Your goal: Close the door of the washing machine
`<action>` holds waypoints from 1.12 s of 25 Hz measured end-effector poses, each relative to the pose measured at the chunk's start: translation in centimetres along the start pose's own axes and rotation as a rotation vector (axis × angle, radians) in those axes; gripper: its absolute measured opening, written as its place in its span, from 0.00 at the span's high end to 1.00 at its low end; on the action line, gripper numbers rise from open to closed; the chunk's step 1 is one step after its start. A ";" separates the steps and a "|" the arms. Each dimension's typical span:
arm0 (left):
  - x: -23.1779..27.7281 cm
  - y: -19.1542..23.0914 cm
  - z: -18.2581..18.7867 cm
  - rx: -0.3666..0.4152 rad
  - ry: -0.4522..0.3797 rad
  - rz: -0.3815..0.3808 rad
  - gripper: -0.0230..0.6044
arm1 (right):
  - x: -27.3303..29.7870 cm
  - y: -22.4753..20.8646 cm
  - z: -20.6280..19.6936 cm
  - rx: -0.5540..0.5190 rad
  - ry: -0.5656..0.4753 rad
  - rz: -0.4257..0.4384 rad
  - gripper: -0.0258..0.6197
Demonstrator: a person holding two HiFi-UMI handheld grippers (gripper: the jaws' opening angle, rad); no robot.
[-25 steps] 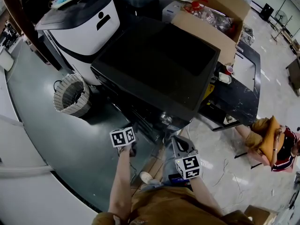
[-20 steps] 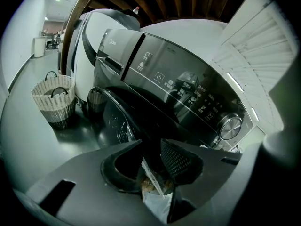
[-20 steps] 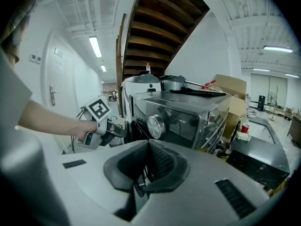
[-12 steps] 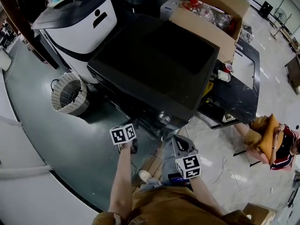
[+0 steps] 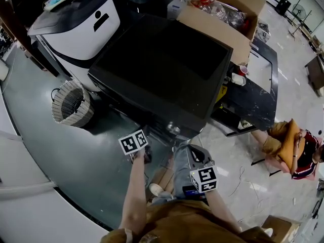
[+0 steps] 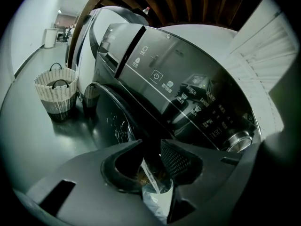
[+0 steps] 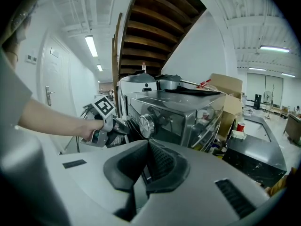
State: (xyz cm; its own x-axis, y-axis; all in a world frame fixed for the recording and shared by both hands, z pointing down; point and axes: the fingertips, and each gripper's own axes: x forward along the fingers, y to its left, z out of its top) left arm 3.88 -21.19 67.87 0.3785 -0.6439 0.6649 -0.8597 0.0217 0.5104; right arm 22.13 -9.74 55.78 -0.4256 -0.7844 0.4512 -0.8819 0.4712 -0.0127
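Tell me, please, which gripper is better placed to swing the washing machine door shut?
Left: the left gripper appears closed on the edge of the door, while the right gripper hangs back, shut and empty.

Left tool (image 6: 151, 150) with the door (image 6: 115, 121) slightly nearer the washing machine (image 5: 167, 70).

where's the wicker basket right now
In the head view the wicker basket stands on the grey floor at the left, just in front of the white machine and left of the dark washing machine.
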 end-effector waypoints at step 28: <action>-2.2 -0.3 0.9 0.208 -0.070 0.058 0.65 | -0.6 1.2 1.7 -0.016 -0.050 0.008 0.94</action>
State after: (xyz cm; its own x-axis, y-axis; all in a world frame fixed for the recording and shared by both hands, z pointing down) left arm 2.96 -20.48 65.75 0.3083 -0.6978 0.6465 -0.9341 -0.0936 0.3444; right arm 20.93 -9.40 54.01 -0.4425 -0.7995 0.4062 -0.8753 0.4835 -0.0019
